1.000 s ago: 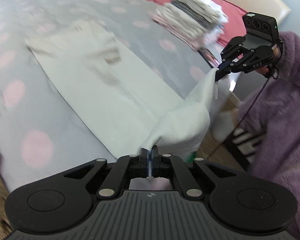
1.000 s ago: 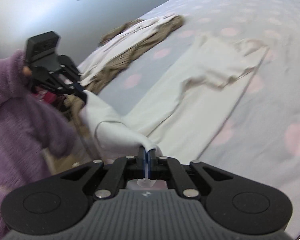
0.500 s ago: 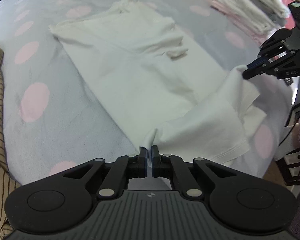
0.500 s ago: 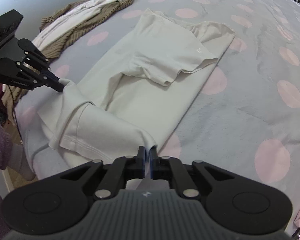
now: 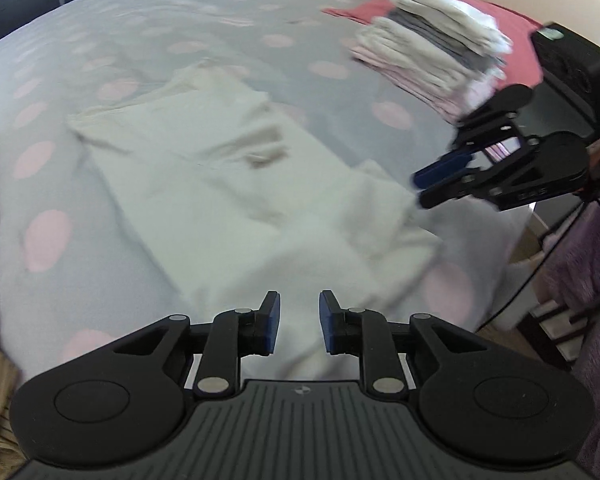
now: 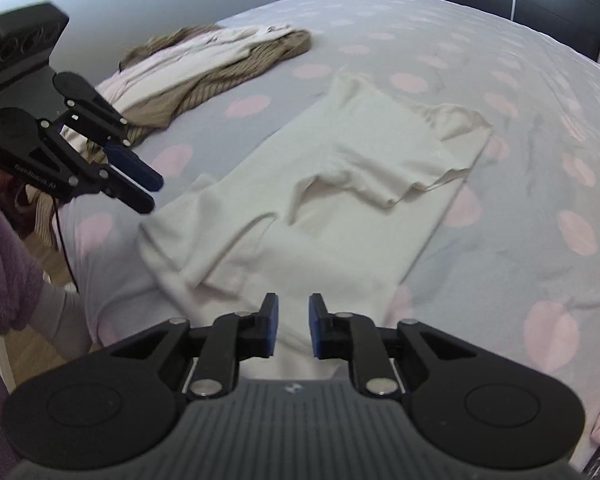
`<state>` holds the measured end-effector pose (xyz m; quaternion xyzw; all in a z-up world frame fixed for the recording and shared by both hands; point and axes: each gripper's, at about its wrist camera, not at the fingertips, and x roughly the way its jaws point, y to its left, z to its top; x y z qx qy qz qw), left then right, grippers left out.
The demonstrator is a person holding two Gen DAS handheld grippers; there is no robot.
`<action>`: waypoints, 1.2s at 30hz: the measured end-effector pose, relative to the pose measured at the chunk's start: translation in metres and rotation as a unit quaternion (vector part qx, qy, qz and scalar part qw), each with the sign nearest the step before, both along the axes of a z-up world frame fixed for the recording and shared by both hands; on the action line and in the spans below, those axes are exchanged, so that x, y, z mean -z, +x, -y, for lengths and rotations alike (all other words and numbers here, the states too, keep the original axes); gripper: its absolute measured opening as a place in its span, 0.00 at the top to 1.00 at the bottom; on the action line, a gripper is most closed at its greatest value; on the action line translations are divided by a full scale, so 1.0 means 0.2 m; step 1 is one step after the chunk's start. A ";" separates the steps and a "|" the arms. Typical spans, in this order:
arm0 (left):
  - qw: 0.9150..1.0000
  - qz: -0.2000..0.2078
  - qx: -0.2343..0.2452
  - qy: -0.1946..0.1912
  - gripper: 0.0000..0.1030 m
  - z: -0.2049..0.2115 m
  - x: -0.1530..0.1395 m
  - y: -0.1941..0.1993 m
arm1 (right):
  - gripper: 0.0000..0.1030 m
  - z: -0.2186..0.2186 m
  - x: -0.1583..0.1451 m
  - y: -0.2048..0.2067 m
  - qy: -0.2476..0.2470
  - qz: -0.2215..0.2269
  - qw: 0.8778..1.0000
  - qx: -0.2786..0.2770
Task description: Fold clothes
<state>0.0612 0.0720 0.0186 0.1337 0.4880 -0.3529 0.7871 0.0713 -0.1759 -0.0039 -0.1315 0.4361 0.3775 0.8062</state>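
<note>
Left wrist view: left gripper [image 5: 299,320] and right gripper [image 5: 424,186] are opening, holding nothing; white shirt [image 5: 236,200] ahead, its blurred hem probably sliding off the bed edge.

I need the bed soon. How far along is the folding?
Done: a folded stack sits by the headboard. In hand: the cream T-shirt, sides folded in, hem end still rumpled; left gripper and right gripper are open. Left: the brown striped pile.
</note>
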 end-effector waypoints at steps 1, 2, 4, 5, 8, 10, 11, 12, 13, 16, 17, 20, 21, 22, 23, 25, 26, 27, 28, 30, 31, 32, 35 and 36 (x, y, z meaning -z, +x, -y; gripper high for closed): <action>1.000 0.005 0.012 0.004 0.82 0.04 0.02 -0.05 | 0.86 -0.02 0.02 -0.04 -0.006 0.001 1.000 -0.001; 1.000 0.011 0.022 0.009 0.82 0.07 0.05 -0.09 | 0.86 -0.04 0.05 -0.06 -0.010 0.002 1.000 -0.001; 0.999 0.023 0.024 0.013 0.82 0.13 0.10 -0.14 | 0.86 -0.06 0.10 -0.09 -0.014 0.005 1.000 0.006; 0.999 0.025 0.016 0.013 0.82 0.14 0.13 -0.15 | 0.86 -0.07 0.13 -0.10 -0.016 0.006 1.000 0.010; 0.999 0.029 -0.007 0.021 0.82 0.18 0.23 -0.16 | 0.86 -0.10 0.24 -0.11 -0.030 -0.011 0.999 0.029; 0.999 0.029 -0.026 0.027 0.82 0.19 0.30 -0.16 | 0.85 -0.12 0.31 -0.12 -0.038 -0.015 0.998 0.050; 0.999 0.028 -0.034 0.027 0.82 0.19 0.32 -0.16 | 0.84 -0.13 0.33 -0.13 -0.040 -0.008 0.998 0.054; 0.998 0.032 -0.039 0.029 0.82 0.19 0.34 -0.16 | 0.83 -0.15 0.34 -0.14 -0.040 0.004 0.998 0.055; 0.998 0.037 -0.046 0.029 0.82 0.19 0.35 -0.17 | 0.83 -0.17 0.33 -0.15 -0.037 0.016 0.998 0.057; 0.996 0.053 -0.067 0.012 0.82 0.19 0.34 -0.15 | 0.85 -0.20 0.31 -0.14 -0.012 0.049 0.995 0.081; 0.996 0.058 -0.073 0.005 0.81 0.18 0.33 -0.15 | 0.85 -0.21 0.29 -0.13 -0.003 0.060 0.994 0.093; 0.993 0.079 -0.088 -0.010 0.80 0.18 0.29 -0.12 | 0.85 -0.22 0.26 -0.08 0.015 0.080 0.990 0.117; 0.992 0.088 -0.093 -0.014 0.80 0.18 0.27 -0.09 | 0.85 -0.23 0.24 -0.06 0.018 0.085 0.989 0.122; 0.990 0.097 -0.099 -0.018 0.80 0.17 0.24 -0.06 | 0.85 -0.24 0.23 -0.03 0.019 0.090 0.988 0.124; 0.989 0.106 -0.105 -0.022 0.80 0.16 0.22 -0.03 | 0.85 -0.25 0.21 0.00 0.020 0.099 0.987 0.126; 0.985 0.117 -0.125 -0.033 0.80 0.13 0.19 0.04 | 0.85 -0.26 0.17 0.06 0.024 0.116 0.984 0.131; 0.983 0.121 -0.136 -0.036 0.80 0.12 0.18 0.08 | 0.85 -0.26 0.15 0.10 0.029 0.119 0.983 0.137; 0.980 0.128 -0.146 -0.038 0.80 0.11 0.16 0.11 | 0.85 -0.26 0.14 0.14 0.033 0.120 0.982 0.142; 0.978 0.138 -0.154 -0.042 0.80 0.10 0.13 0.15 | 0.85 -0.27 0.13 0.18 0.036 0.120 0.981 0.147; 0.971 0.163 -0.168 -0.053 0.80 0.09 0.07 0.20 | 0.84 -0.28 0.11 0.25 0.043 0.123 0.980 0.153; 0.967 0.176 -0.173 -0.060 0.80 0.09 0.04 0.23 | 0.84 -0.29 0.10 0.28 0.047 0.125 0.979 0.155; 0.964 0.188 -0.178 -0.063 0.80 0.08 0.01 0.25 | 0.84 -0.30 0.09 0.32 0.051 0.127 0.978 0.158; 0.955 0.209 -0.197 -0.071 0.80 0.07 -0.06 0.31 | 0.84 -0.30 0.04 0.39 0.066 0.136 0.973 0.173; 0.954 0.208 -0.202 -0.076 0.80 0.06 -0.08 0.33 | 0.84 -0.29 0.02 0.40 0.072 0.137 0.972 0.177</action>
